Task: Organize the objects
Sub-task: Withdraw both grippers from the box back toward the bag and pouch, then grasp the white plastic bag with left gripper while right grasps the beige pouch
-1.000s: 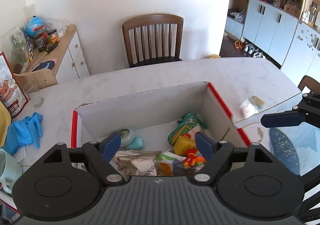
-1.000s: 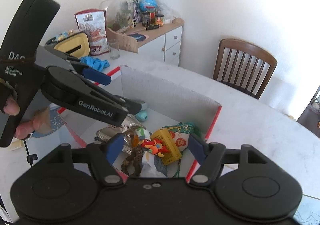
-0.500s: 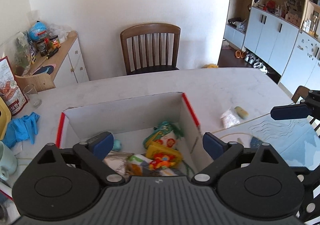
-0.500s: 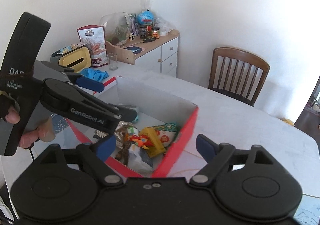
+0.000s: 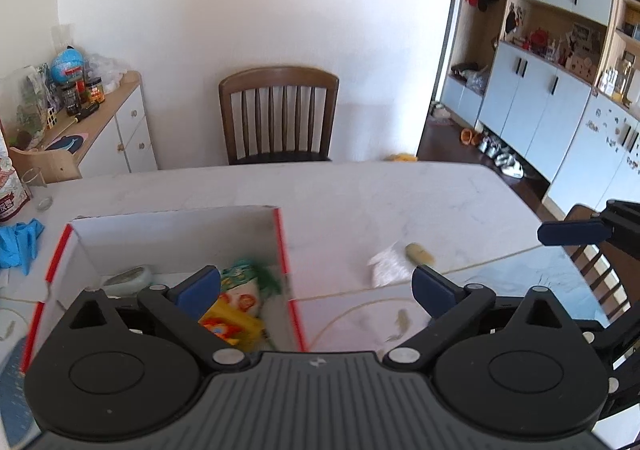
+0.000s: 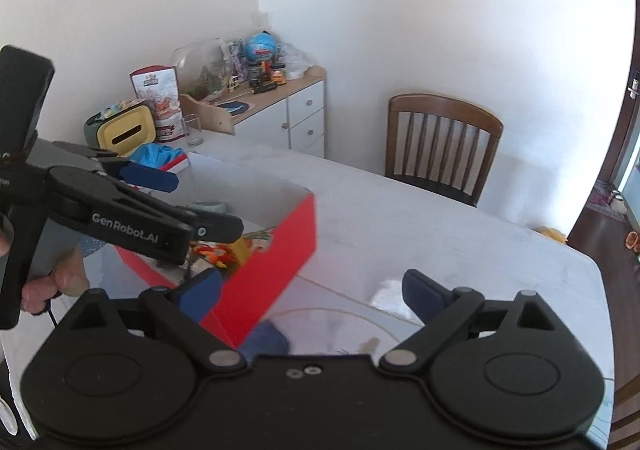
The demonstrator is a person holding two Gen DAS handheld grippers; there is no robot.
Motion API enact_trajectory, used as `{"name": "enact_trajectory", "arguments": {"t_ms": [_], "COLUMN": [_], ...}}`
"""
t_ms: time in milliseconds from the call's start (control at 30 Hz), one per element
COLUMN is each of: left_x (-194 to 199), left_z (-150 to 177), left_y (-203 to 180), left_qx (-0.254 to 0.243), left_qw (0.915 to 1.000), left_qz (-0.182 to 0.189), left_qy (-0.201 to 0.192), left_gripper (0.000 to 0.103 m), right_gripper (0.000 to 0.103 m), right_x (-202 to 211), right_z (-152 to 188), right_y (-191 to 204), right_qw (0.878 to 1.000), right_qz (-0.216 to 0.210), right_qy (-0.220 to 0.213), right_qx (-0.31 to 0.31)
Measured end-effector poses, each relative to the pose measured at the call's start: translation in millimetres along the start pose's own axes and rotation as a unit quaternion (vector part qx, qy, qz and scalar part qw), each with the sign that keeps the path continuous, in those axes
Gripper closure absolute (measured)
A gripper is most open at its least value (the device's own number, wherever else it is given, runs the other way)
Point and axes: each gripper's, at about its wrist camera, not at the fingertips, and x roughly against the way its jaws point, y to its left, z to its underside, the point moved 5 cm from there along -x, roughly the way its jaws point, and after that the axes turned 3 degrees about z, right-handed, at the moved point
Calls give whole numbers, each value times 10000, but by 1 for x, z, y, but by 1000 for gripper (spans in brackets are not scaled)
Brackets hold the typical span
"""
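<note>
White lettering reading "GenRobot.AI" runs along the side of the black plastic left gripper in the right wrist view, while print on the red-and-white snack bag by the white wall is too small to read.

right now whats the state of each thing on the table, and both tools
box: top open, toys and packets inside
left tool: opening, nothing between its fingers
right tool: opening, nothing between its fingers
clear bag: lying on the table, outside the box
blue gloves: crumpled on the table, left of the box
glass: upright, looks empty
</note>
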Motion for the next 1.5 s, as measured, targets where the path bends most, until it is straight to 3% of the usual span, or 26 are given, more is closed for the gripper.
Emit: {"name": "enact_trajectory", "arguments": {"t_ms": [300,700,933,1233,1500], "left_x": [-16,-61,-93,-145,-187], "left_z": [1,14,24,30,39], "left_y": [-56,-97,-109,-99,-90], "left_qx": [38,40,-66,160,194], "left_qw": [9993,9997,9999,9988,9972], "left_qz": [105,207,59,-462,-692], "left_qy": [-343,-138,-76,42,213], "left_gripper": [0,0,0,0,0], "right_gripper": [4,1,1,1,2], "right_x": [15,13,-14,-71,-125], "right_z": [22,49,60,64,64], "right_y": [-60,-129,-159,-189,-190], "right_qw": [9997,9984,9971,9938,9908], "right_qz": [63,215,326,349,227], "right_qy": [-28,31,227,574,884], "right_qx": [-218,-528,-652,-886,-1003]}}
